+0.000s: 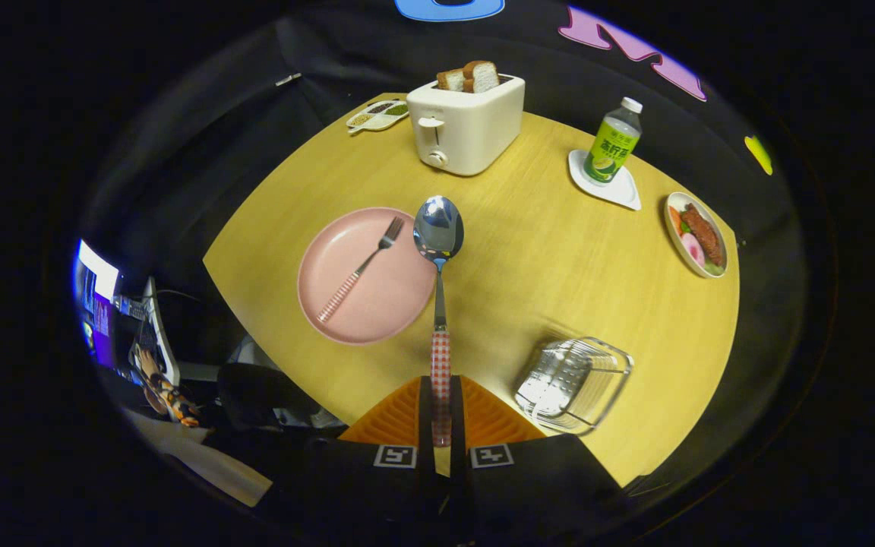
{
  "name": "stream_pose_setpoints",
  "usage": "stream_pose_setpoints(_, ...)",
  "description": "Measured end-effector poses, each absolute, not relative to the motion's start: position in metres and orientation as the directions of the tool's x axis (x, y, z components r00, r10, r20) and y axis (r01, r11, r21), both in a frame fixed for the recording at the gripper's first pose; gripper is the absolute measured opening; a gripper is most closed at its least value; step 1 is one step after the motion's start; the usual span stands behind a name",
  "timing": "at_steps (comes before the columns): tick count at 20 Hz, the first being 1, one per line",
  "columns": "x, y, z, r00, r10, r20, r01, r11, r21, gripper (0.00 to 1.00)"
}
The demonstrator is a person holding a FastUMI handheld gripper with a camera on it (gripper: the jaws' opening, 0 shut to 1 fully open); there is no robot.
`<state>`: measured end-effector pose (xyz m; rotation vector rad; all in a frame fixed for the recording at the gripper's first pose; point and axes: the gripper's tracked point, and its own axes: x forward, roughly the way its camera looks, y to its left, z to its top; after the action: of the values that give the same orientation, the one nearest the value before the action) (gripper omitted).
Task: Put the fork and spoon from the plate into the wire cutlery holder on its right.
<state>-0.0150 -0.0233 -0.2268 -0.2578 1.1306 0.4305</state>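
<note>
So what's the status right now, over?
Hand-held gripper shut on spoon, raised. Fork on plate. Holder right of fingers, path clear.

Tool-mounted fisheye looks steeply down over the table.

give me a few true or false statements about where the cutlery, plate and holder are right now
1. The spoon is clamped by its handle between the jaws of the gripper. True.
2. The fork already stands in the wire cutlery holder. False: it lies on the pink plate.
3. The wire cutlery holder has no cutlery in it. True.
4. The spoon's bowl rests flat on the plate. False: the spoon is held up, its bowl pointing away from the gripper, beside the plate's rim.
5. The toaster has bread in its slots. True.
6. The bottle stands on the pink plate. False: it stands on a small white tray.
</note>
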Motion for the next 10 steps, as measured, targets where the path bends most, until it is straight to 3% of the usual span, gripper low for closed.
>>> stream_pose_setpoints(7, -0.03, -0.128, -0.195, 0.247, 0.078, -0.966, -0.539, 0.839, -0.07, 0.11)
stream_pose_setpoints(10, -0.043, -0.153, -0.201, 0.128, 0.029, -0.991, -0.572, 0.819, -0.05, 0.11)
